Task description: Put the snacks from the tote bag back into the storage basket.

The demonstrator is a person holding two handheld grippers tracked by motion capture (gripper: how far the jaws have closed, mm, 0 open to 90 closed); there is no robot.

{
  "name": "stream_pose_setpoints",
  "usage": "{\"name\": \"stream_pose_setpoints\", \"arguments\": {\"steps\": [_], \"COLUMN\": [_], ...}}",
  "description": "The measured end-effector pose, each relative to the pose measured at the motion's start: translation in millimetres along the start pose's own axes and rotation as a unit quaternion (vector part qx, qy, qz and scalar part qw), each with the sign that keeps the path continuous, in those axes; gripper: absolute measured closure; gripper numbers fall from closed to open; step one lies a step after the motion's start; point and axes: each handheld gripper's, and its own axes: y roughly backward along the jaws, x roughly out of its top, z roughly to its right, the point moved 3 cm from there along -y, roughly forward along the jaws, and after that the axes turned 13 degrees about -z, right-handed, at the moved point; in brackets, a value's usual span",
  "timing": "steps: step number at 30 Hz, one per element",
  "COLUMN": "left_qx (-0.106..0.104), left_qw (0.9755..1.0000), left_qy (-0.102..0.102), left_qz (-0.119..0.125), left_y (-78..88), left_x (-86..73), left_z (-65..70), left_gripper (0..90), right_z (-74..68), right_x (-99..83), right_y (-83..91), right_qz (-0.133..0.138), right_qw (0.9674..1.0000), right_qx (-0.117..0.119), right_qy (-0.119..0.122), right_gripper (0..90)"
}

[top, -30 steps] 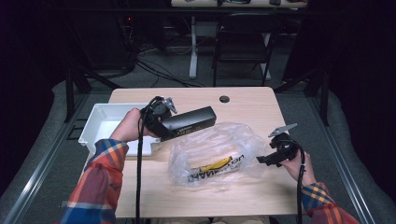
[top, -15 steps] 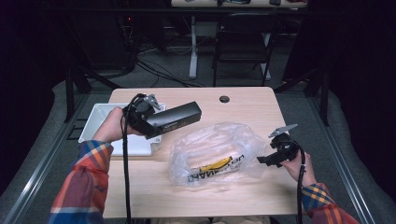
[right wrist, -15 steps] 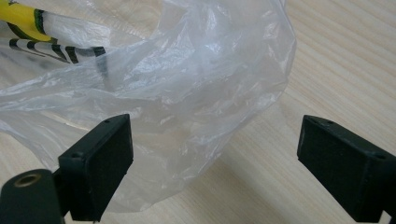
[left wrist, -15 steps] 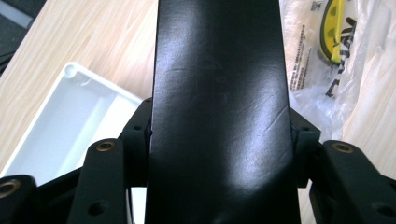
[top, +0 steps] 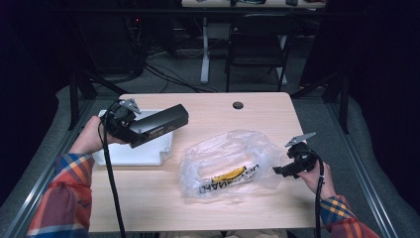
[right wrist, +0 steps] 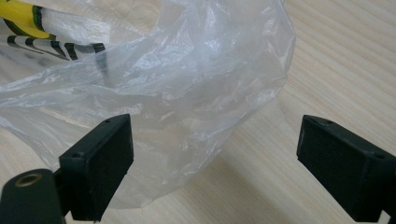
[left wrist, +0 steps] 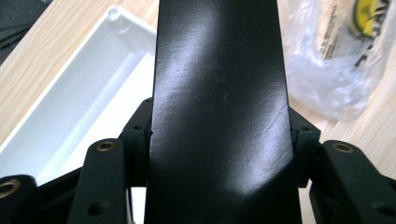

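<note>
Over the left edge of the counter (top: 148, 208), the left gripper (left wrist: 219, 140) is clenched on a long black box (top: 161, 122), holding it by one end above the white tray (top: 148, 157). The rest of the box juts out unsupported toward the middle of the counter. In the left gripper view the jaws press on its two narrow sides, and its smooth, glossy face suggests little friction. With so much of its length beyond the grip, the box could pivot or slide out and drop onto the tray's rim if the hand tilts or jerks.

Near the right edge, the right gripper (top: 282, 170) is released, its jaws wide apart just beside the loose end of a clear plastic bag (top: 225, 148). The bag lies in the middle of the counter with something yellow and printed inside, probably a label or packet, though the film blurs it. Thin, crumpled film is easy to miss or to pinch in a single layer. Closing here might catch only a fold, so the bag could tear, slip free, or drag its contents across the counter toward the front edge.
</note>
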Motion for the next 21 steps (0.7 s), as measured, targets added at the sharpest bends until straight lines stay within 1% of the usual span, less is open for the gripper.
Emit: {"name": "stream_pose_setpoints", "arguments": {"steps": [1,3,4,5,7,8,9,11,12,13,15,17,19,21], "left_qx": [-0.001,0.0,-0.003,-0.002,0.001,0.004,0.003,0.002,-0.002,-0.001,-0.004,-0.008,-0.008,-0.009], "left_qw": [1.0,0.9999,0.9999,0.9999,0.9998,0.9998,0.9997,0.9996,0.9995,0.9995,0.9992,0.999,0.999,0.999], "left_qy": [0.005,0.009,0.011,0.011,0.021,0.021,0.026,0.027,0.03,0.032,0.04,0.044,0.043,0.044], "left_qz": [0.002,0.007,0.009,0.009,0.005,0.002,0.001,0.003,0.005,0.006,0.005,0.006,0.003,0.001], "left_y": [-0.4,-1.3,-2.1,-3.0,-5.7,-6.9,-8.4,-11.4,-13.2,-15.1,-18.7,-22.6,-27.4,-33.0], "left_x": [-3.6,-8.8,-12.0,-16.0,-22.5,-25.9,-29.4,-36.5,-40.0,-43.4,-50.1,-56.0,-60.3,-63.2], "left_z": [-2.7,-6.6,-8.6,-11.2,-15.1,-17.0,-18.6,-21.9,-23.9,-25.4,-28.9,-32.1,-33.4,-34.8], "left_gripper": [43.3,43.3,43.2,43.2,43.2,43.2,43.2,43.2,43.2,43.2,43.2,43.2,43.2,43.2], "right_z": [0.1,0.8,1.0,0.9,1.3,1.1,1.0,0.7,1.0,1.2,1.4,1.4,0.9,1.3], "right_x": [-0.1,-0.4,-0.6,-0.6,-0.6,-0.6,-0.4,-0.1,-0.1,0.0,0.1,0.2,0.4,0.6], "right_y": [0.0,0.0,-0.2,-0.8,-1.7,-2.0,-2.1,-2.5,-2.9,-3.4,-4.4,-4.8,-5.6,-5.6], "right_qz": [0.001,-0.001,-0.002,-0.001,-0.001,-0.001,-0.001,0.0,-0.002,-0.004,-0.006,-0.007,-0.003,-0.007], "right_qw": [1.0,1.0,1.0,1.0,1.0,1.0,1.0,1.0,1.0,1.0,1.0,1.0,1.0,1.0], "right_qx": [-0.001,-0.002,-0.002,-0.001,-0.002,-0.001,-0.002,-0.002,-0.004,-0.002,-0.001,-0.003,-0.001,-0.002], "right_qy": [0.0,0.0,0.0,-0.002,0.0,0.0,0.0,-0.001,0.0,0.0,-0.001,-0.001,-0.004,-0.001], "right_gripper": [10.3,10.3,10.3,10.3,10.3,10.3,10.3,10.3,10.4,10.4,10.4,10.4,10.4,10.4]}}
